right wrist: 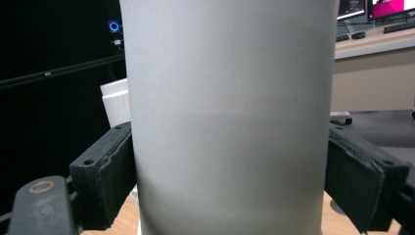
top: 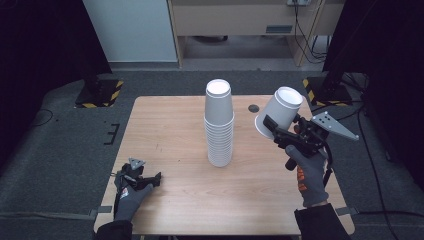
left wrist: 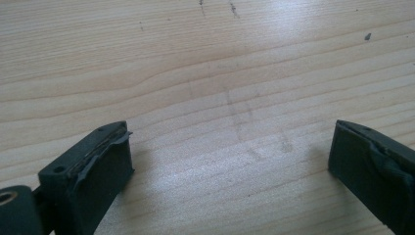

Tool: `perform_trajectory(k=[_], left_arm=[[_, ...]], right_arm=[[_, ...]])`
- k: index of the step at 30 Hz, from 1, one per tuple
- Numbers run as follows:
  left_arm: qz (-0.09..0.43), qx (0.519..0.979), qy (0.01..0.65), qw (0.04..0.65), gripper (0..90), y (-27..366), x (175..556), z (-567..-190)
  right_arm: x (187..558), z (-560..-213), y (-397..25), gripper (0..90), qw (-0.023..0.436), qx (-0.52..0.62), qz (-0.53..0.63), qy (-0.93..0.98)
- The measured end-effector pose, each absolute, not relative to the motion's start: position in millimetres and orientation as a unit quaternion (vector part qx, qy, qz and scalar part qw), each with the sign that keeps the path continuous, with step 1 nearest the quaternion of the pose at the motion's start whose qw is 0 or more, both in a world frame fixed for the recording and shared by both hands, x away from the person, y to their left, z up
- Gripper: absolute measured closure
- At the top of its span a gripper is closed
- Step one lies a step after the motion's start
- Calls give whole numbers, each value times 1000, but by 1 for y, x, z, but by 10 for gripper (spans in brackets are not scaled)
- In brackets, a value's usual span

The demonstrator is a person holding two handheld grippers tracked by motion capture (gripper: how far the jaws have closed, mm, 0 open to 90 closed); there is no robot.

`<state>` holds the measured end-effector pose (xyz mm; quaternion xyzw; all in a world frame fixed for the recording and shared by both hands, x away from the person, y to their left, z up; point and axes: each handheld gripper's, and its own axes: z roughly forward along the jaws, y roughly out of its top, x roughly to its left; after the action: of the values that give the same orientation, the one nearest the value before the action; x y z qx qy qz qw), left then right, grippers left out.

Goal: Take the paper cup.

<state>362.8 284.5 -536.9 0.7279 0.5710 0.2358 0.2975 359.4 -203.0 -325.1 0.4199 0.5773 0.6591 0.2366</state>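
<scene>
Held paper cup (right wrist: 230, 112): top rim and base cut off by the frame in the right gripper view; its wall hides the stack of cups (right wrist: 115, 105) behind, save a white sliver. Left gripper (top: 145, 178): too small in the high view to judge jaw spacing.

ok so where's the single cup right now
In the high view the single cup is held off the table in the right gripper, just right of the cup stack.
</scene>
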Motion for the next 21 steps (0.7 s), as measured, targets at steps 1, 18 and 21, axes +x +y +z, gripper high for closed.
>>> perform_trajectory(k=[1, 18, 21], left_arm=[[236, 728, 571, 298, 17, 285, 363, -537], [239, 724, 575, 296, 22, 284, 362, -537], [241, 721, 577, 298, 40, 285, 361, -537]], right_arm=[[359, -325, -203, 142, 237, 420, 659, 577], [346, -384, -230, 142, 202, 460, 645, 576], [344, -394, -234, 142, 195, 466, 645, 573]])
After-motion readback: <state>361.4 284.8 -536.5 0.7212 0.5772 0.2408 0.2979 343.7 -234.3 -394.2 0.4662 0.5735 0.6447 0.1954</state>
